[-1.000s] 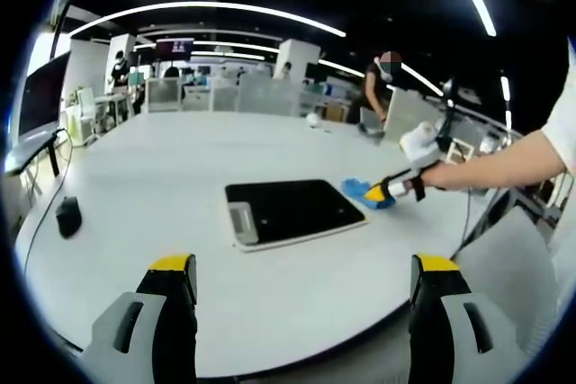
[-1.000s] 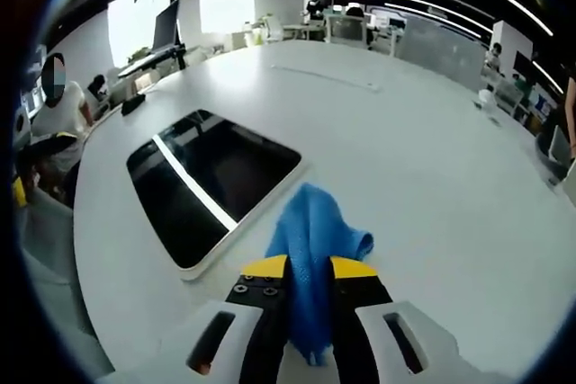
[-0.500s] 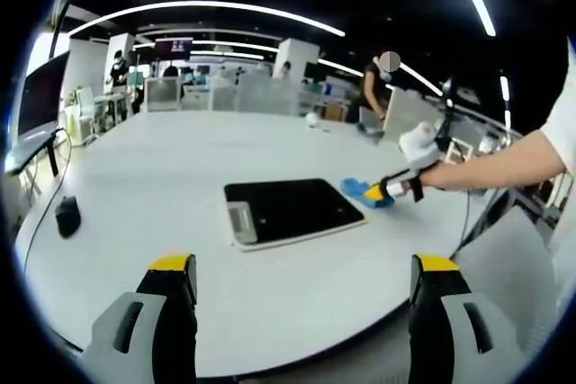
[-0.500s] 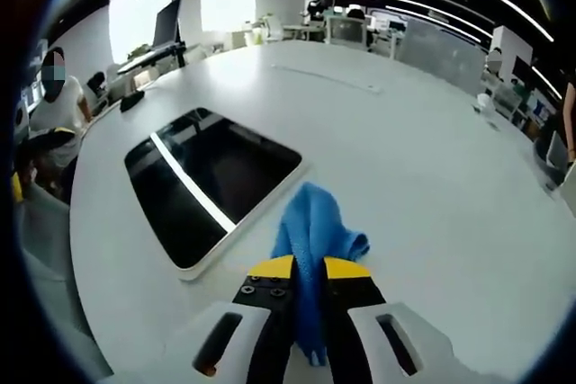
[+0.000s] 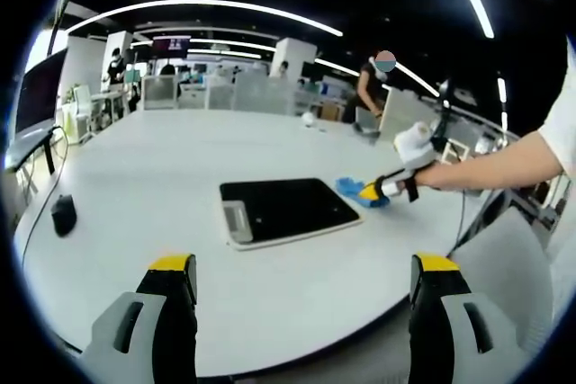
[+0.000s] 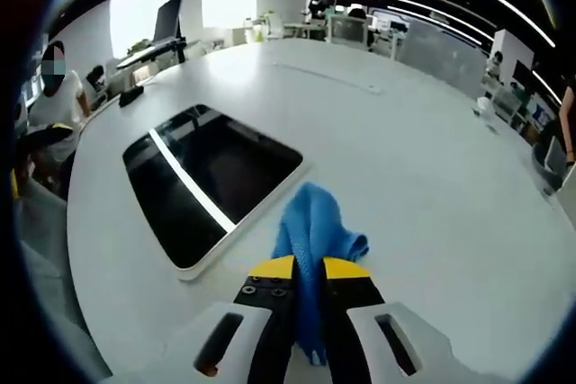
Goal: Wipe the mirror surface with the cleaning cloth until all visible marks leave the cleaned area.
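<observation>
Clearly, a rounded rectangular mirror [image 6: 211,182] with a pale frame is laid flat on the white table [image 6: 423,159], its glass dark and crossed by the bright reflected line of a ceiling light. No marks can be made out on the glass at this size. In the left gripper view the mirror [image 5: 288,209] is seen towards the middle of the table [image 5: 144,177], with a pale reflection near one short end.

A blue cleaning cloth [image 6: 310,240] is pinched between the closed yellow-tipped jaws of the right gripper [image 6: 309,269]; its loose, crumpled end is draped onto the table just beside the mirror's near long edge, not on the glass. The same right gripper [image 5: 373,192] and cloth [image 5: 349,187] are seen in the left gripper view beside the mirror.

The left gripper [image 5: 303,265] is held wide apart, with nothing between its jaws, above the table's near edge. A dark computer mouse [image 5: 63,215] is set well apart from the mirror.
</observation>
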A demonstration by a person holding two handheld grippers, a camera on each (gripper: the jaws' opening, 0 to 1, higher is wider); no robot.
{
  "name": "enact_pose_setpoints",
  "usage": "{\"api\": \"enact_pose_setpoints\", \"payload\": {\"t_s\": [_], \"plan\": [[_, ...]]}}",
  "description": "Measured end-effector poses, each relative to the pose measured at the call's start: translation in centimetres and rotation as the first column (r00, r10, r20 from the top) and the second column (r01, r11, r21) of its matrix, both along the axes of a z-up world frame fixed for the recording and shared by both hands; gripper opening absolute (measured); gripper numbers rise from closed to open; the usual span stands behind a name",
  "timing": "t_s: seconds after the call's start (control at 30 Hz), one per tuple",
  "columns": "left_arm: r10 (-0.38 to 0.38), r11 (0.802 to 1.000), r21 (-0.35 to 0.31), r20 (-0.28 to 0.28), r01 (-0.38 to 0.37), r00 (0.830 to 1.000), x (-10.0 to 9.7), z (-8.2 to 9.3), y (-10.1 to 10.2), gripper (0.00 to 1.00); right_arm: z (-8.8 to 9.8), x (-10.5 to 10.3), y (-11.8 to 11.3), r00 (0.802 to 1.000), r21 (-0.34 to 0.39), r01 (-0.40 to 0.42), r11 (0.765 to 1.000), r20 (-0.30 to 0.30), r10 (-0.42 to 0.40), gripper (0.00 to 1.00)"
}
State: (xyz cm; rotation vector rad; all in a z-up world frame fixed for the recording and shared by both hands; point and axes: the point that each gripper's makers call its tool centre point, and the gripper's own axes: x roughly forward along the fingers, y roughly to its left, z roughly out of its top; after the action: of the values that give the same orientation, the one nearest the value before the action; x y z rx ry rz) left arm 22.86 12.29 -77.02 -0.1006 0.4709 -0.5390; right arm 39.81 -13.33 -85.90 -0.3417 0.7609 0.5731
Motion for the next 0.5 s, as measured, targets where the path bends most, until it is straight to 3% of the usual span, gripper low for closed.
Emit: {"api": "enact_pose_setpoints", "payload": {"t_s": [0.17,0.5], "plan": [[-0.009,1.0,-0.003,-0.003,0.009,1.0,-0.2,0.0,-0.1,0.99,0.3,0.3,0.0,1.0,-0.026,0.016,1.0,0.016,-0.015,0.04],[-0.018,1.0,-0.013,0.006,0.018,1.0,-0.3,0.1,-0.2,0.99,2.0,1.6,1.5,0.999,0.001,0.039,0.999,0.022,-0.039,0.04]]}}
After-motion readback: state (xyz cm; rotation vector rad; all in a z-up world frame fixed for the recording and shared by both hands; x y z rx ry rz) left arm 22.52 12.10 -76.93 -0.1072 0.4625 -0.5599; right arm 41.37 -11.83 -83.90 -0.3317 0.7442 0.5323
